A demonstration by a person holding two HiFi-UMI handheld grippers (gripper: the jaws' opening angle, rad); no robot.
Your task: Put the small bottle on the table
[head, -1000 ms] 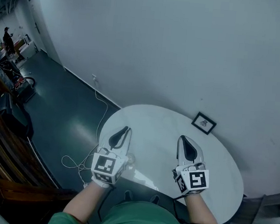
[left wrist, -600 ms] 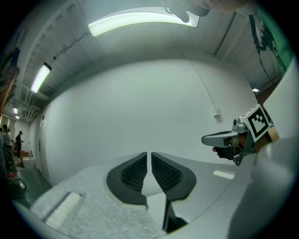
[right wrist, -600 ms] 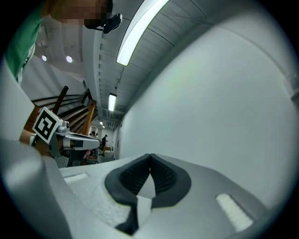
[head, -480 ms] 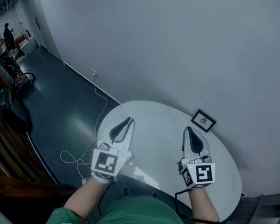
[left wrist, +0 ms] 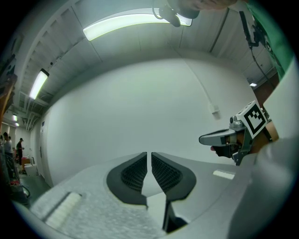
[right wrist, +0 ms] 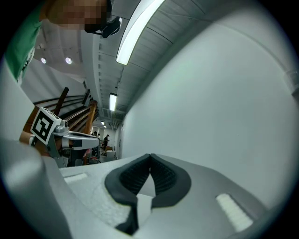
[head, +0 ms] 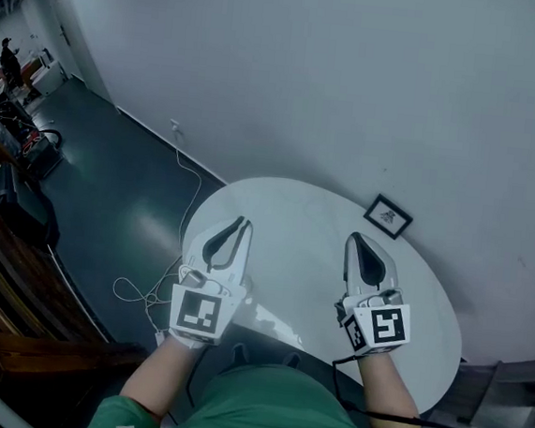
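The left gripper (head: pixel 240 225) and right gripper (head: pixel 355 238) are held level over the white surface (head: pixel 296 211) at mid-frame, jaws closed on nothing. The small bottle is seen in no view. It should be located first, and the jaws opened before approach.

table (head: pixel 304 229) near edge hidden, framed picture (head: pixel 388 215) illegible

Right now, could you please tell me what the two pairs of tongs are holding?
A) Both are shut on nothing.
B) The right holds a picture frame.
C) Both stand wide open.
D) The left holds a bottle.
A: each gripper view shows the left tongs and the right tongs with pads together and nothing between them, above the white table.
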